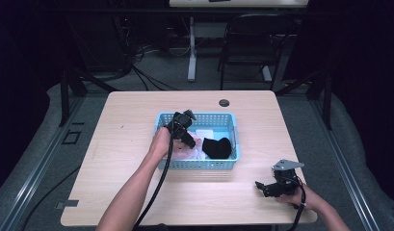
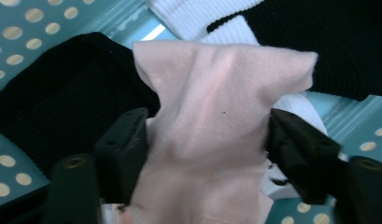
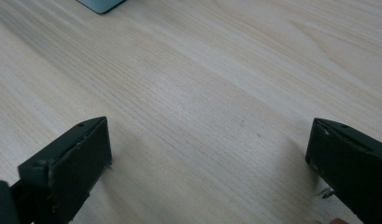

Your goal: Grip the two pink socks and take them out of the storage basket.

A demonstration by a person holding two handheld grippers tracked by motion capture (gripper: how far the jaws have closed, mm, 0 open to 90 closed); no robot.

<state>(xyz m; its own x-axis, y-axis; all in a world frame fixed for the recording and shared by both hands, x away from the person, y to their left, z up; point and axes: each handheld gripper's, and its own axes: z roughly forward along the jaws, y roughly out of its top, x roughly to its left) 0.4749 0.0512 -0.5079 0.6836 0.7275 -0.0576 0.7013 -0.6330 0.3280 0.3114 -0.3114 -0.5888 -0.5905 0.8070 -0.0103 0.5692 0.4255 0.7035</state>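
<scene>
A person sits at a pale wooden tabletop (image 1: 137, 192) with a two-jaw gripper in each hand. A light blue perforated basket (image 1: 230, 159) sits near the tabletop's middle, holding socks. The left gripper (image 1: 189, 142) reaches down into the basket's left half. Seen from the left gripper view, a pale pink sock (image 2: 212, 130) lies directly between its jaws, its long axis running straight away from them, a black sock (image 2: 62, 107) beside it and a white sock (image 2: 198, 14) beyond. The jaws stand partly closed, flanking the pink fabric; both pads appear to touch its edges, gathering it. The right gripper (image 1: 263, 186) rests near the tabletop's front right corner, jaws wide apart over bare wood, holding nothing. The left hand is much the nearer to the sock.
</scene>
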